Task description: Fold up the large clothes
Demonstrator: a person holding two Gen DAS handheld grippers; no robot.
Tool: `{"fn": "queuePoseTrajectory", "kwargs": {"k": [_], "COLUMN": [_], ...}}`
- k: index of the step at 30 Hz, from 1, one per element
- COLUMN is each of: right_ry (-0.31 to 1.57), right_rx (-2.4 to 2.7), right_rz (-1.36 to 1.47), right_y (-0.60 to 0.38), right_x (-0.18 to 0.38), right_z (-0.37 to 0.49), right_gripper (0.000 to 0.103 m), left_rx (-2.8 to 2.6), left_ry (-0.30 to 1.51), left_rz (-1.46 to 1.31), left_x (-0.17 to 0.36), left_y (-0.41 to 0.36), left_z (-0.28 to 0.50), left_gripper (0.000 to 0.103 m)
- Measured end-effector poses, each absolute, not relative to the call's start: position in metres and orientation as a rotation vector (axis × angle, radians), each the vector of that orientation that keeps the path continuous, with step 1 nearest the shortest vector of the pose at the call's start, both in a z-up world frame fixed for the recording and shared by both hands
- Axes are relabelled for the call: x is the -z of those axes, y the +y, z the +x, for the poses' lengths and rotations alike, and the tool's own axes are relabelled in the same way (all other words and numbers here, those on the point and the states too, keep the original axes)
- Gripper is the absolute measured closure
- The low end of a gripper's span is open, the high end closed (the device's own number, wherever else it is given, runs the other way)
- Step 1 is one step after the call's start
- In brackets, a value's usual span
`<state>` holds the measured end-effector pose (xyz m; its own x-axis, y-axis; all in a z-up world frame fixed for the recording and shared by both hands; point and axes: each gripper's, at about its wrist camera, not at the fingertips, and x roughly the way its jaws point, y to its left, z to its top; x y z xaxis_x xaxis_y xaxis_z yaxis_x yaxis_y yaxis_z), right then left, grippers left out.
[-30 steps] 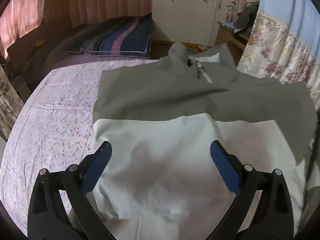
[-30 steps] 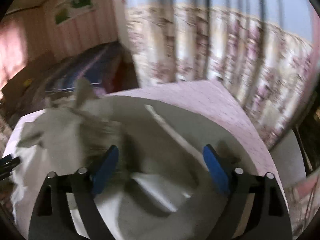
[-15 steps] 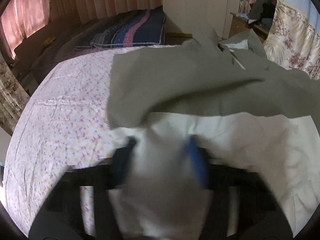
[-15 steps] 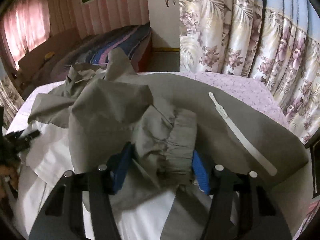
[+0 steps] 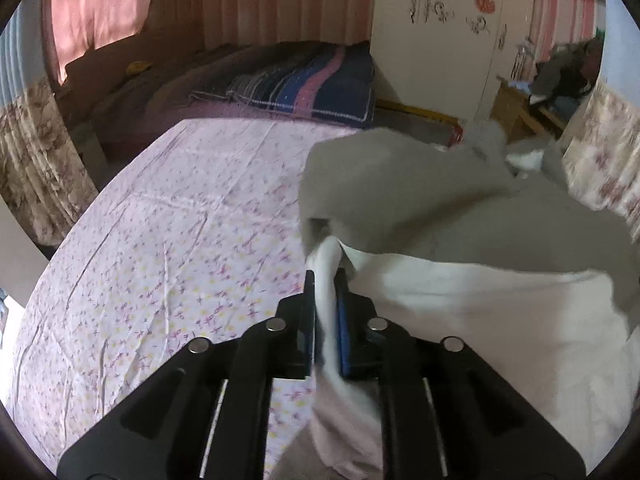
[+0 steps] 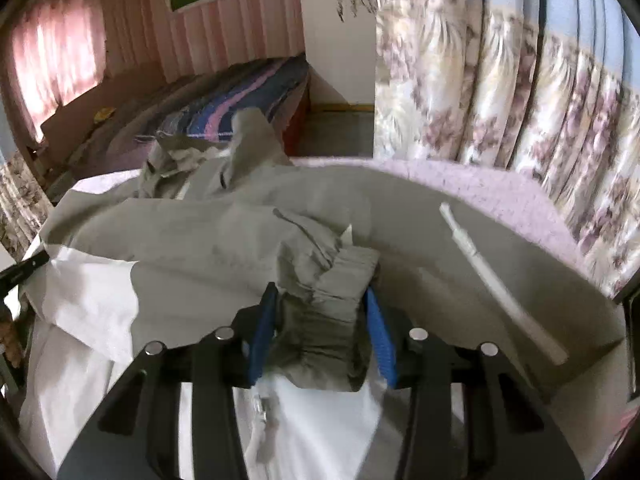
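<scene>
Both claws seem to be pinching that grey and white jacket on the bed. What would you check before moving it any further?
1. Left claw shut on the jacket, white fabric between its pads: ok.
2. Right claw gripping the bunched grey cuff: ok.
3. Bedsheet not caught in either claw: ok.
4. White zipper strip lying free on top: ok.
5. Jacket smooth: not ok, rumpled.
6. Hem edges aligned: cannot tell.

Home bedrm: floral-sheet bed, wardrobe, curtains.
</scene>
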<state>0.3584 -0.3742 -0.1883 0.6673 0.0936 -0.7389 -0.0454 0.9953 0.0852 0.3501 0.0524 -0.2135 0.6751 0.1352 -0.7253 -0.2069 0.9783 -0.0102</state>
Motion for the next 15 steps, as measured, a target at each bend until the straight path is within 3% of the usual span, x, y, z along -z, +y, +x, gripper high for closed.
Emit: {"fn": "queuePoseTrajectory", "kwargs": {"k": [1, 2, 5, 6, 8, 15], "right_ry": [0.866, 0.89, 0.903, 0.902, 0.89, 0.874], "right_rx": [-0.074, -0.066, -0.057, -0.051, -0.022, 0.033], "right_rz": [0.062, 0.06, 0.034, 0.036, 0.053, -0.025], "right_y": [-0.374, -0.374, -0.373, -0.373, -0.38, -0.393], "right_x": [0.196, 0.205, 0.213, 0.212, 0.208, 0.198], "right_z": [0.362, 0.364, 0.362, 0.362, 0.361, 0.352], "right_gripper": [0.06, 0.06, 0.057, 0.047, 0.038, 0.03], "left_rx": [-0.204, -0.215, -0.233, -0.239, -0.238, -0.199], "left_ry": [0.814, 0.842, 0.847, 0.859, 0.859, 0.833], "left_rz": [-0.081, -0.099, -0.143, -0.134, -0.134, -0.078], "left_x": [0.221, 0.229, 0.23, 0.232, 0.232, 0.223], "left_y": [0.054, 0.059, 0.069, 0.07, 0.07, 0.067], "left_z": [0.35, 0.352, 0.354, 0.355, 0.355, 0.339], "left_gripper": [0.078, 0.063, 0.042, 0.04, 0.036, 0.017]}}
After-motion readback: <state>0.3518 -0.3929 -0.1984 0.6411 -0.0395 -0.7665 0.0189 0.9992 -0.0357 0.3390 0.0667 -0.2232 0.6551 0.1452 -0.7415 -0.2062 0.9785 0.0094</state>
